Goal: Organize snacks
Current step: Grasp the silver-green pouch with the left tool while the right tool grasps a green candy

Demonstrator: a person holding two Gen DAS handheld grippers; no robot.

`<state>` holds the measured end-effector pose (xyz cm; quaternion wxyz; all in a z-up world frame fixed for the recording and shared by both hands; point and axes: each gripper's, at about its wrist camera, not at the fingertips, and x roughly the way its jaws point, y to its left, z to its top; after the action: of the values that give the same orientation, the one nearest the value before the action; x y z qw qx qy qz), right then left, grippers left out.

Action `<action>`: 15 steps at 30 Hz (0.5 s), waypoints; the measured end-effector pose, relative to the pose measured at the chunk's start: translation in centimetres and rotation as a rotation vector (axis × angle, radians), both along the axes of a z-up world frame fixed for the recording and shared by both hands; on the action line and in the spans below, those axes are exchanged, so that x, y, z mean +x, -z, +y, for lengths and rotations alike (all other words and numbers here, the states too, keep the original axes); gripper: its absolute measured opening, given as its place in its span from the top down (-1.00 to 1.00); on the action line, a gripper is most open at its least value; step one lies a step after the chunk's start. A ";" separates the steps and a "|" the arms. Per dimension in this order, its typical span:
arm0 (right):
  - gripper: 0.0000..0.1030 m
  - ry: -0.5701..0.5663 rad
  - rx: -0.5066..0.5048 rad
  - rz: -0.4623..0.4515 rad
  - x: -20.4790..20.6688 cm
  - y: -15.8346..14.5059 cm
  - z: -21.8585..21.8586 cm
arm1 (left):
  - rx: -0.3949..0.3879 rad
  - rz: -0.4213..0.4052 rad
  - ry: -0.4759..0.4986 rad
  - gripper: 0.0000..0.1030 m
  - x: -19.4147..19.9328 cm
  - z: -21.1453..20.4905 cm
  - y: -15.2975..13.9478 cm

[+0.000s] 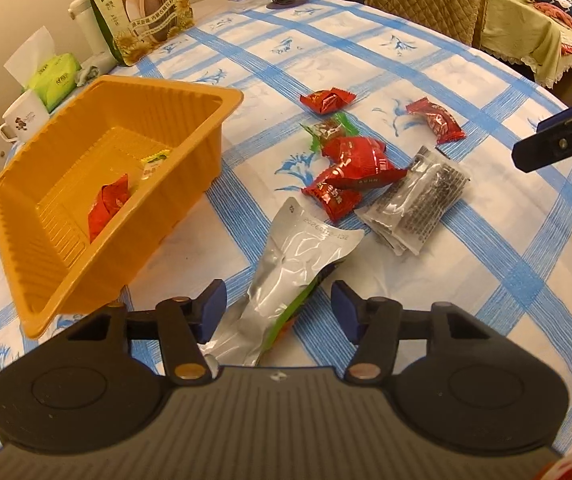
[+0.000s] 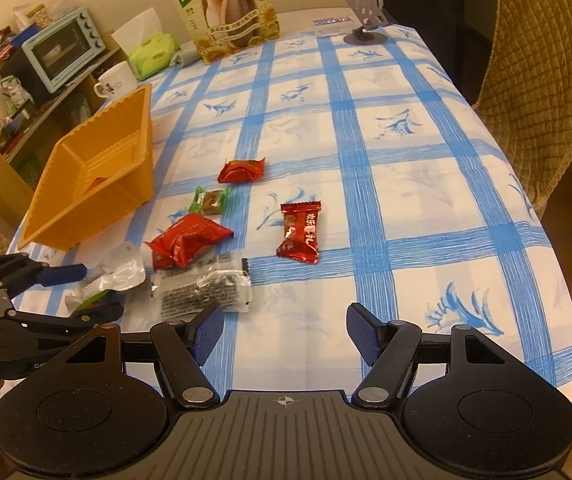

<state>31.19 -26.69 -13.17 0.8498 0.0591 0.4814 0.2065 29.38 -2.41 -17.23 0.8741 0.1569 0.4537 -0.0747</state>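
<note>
An orange tray [image 1: 213, 128] [image 2: 133, 184] stands on the left of the table, with a red snack [image 1: 107, 206] and a small yellow-green packet [image 1: 155, 160] inside. My left gripper [image 1: 278, 310] [image 2: 81, 288] is open, its jaws on either side of a silver packet [image 1: 298, 264] [image 2: 119, 270] lying on the cloth. Beyond it lie several red snacks [image 1: 360, 164] [image 2: 187, 236], a green-wrapped candy [image 1: 330, 128] [image 2: 210, 201] and a clear packet of dark seeds [image 1: 422, 196] [image 2: 205, 292]. My right gripper [image 2: 283, 334] [image 1: 542, 148] is open and empty over bare cloth.
A large sunflower-seed bag [image 1: 141, 8] [image 2: 229, 12] stands at the back. A tissue pack [image 2: 153, 54], a white mug [image 2: 115, 78] and a phone stand [image 2: 366, 20] are at the table's far side. A padded chair [image 2: 546, 80] is on the right.
</note>
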 end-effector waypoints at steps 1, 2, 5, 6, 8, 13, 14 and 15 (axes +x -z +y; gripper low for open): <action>-0.32 0.003 -0.001 0.002 0.0 0.1 0.0 | -0.007 0.003 0.005 -0.05 0.2 0.0 0.0; -0.32 0.006 -0.001 0.004 0.1 0.1 0.0 | -0.011 0.003 0.007 -0.04 0.3 0.1 0.1; -0.32 0.011 -0.001 0.008 0.3 0.2 0.1 | -0.021 0.006 0.019 0.11 0.5 0.1 0.0; -0.32 0.012 -0.002 0.009 0.3 0.2 0.2 | -0.021 0.005 0.024 0.21 0.6 0.1 0.0; -0.32 0.012 -0.001 0.010 0.5 0.2 0.3 | -0.015 0.006 0.029 0.36 0.7 0.1 -0.1; -0.32 0.005 0.004 0.008 0.9 0.2 0.8 | -0.071 0.041 -0.039 0.47 1.1 1.2 -0.5; -0.32 0.002 0.006 0.007 0.9 0.2 0.9 | -0.087 0.051 -0.055 0.47 1.1 1.5 -0.6; -0.32 0.000 0.007 0.006 1.0 0.2 1.0 | -0.102 0.059 -0.071 0.47 0.9 1.8 -0.7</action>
<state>32.16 -25.65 -13.33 0.8480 0.0628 0.4832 0.2083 30.33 -0.56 -16.55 0.8692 0.0937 0.4803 -0.0714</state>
